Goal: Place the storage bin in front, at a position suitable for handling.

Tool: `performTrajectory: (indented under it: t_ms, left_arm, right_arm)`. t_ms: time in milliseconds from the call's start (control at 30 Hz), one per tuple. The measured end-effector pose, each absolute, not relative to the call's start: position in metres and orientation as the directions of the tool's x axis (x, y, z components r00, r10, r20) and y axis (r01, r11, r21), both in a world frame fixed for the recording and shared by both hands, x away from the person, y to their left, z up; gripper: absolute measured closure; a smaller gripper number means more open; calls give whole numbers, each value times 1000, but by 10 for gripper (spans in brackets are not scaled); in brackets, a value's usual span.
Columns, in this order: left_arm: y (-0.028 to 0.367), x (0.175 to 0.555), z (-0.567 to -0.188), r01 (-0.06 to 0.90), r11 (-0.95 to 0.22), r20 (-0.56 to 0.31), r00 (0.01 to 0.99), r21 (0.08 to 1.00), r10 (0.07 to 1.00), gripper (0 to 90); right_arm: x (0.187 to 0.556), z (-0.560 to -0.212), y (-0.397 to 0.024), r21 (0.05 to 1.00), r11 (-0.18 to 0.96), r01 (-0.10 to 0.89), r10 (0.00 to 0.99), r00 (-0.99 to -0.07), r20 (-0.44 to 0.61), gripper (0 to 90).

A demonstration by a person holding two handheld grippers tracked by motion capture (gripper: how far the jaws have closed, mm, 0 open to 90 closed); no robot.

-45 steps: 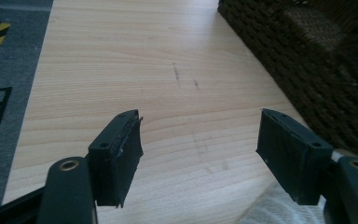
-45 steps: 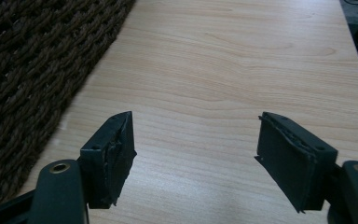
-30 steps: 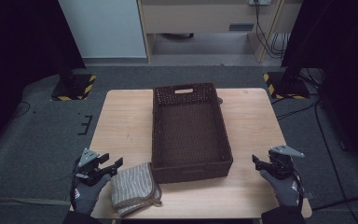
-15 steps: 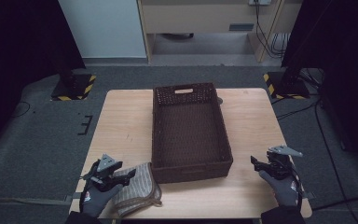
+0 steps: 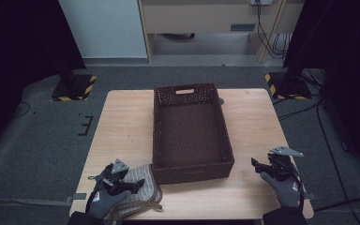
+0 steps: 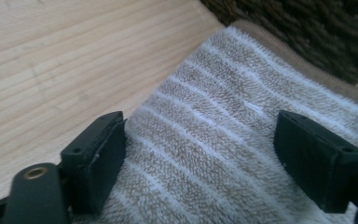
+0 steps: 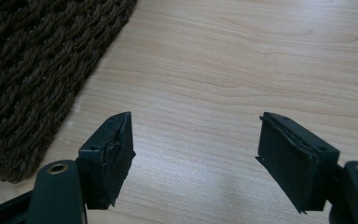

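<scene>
The left gripper [image 6: 200,156] has just been opening its black jaws, now wide over a folded beige towel with white stripes [image 6: 233,126]; pale wooden tabletop [image 6: 65,60] left; dark woven wicker basket [image 6: 303,28] beyond.

You've got a fluffy striped terry cloth towel [image 6: 223,154], a rough dark woven wicker basket [image 5: 192,136], smooth pale wood bench [image 7: 242,70], and matt black tongs' pads [image 7: 107,156].

Black gloves, grey patches; left claw [image 5: 132,184], right claw [image 5: 258,164] black, grey three-cornered plates.
</scene>
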State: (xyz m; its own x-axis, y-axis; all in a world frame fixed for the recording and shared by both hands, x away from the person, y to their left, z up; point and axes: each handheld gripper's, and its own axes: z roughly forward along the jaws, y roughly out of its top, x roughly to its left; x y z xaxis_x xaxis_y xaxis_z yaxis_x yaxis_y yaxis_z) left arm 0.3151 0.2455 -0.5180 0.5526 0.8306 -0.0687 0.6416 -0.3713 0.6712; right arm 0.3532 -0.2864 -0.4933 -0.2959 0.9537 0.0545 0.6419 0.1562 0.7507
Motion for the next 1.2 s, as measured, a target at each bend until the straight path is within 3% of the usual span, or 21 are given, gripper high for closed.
performTrajectory:
  t_ms: [200, 300, 333, 433, 633, 767, 1000, 1200]
  left_arm:
    - [241, 314, -519, 640, -393, -40, 553, 661, 832, 154]
    - [239, 312, -518, 648, -393, -38, 546, 652, 837, 217]
    - [239, 311, -517, 652, -388, -46, 544, 651, 838, 259]
    - [238, 309, -513, 659, -372, -63, 537, 654, 841, 513]
    - [243, 308, -506, 661, -353, -56, 513, 662, 857, 656]
    - [259, 311, -500, 666, -262, -83, 439, 699, 895, 661]
    - [294, 329, -487, 641, -151, -52, 286, 752, 957, 659]
    - [311, 353, -499, 682, -98, -79, 223, 725, 972, 649]
  right_arm:
    - [354, -493, -284, 747, 170, 643, 953, -300, 42, 265]
    - [354, -494, -284, 746, 162, 646, 955, -294, 47, 265]
    - [355, -494, -285, 746, 165, 645, 954, -296, 45, 265]
    - [355, -494, -285, 741, 160, 652, 956, -288, 48, 265]
    - [355, -495, -285, 741, 161, 652, 956, -289, 46, 264]
    - [355, -494, -285, 741, 164, 651, 955, -293, 46, 264]
    - [357, -493, -284, 749, 162, 643, 952, -302, 53, 270]
    - [358, -491, -282, 763, 151, 628, 950, -306, 64, 281]
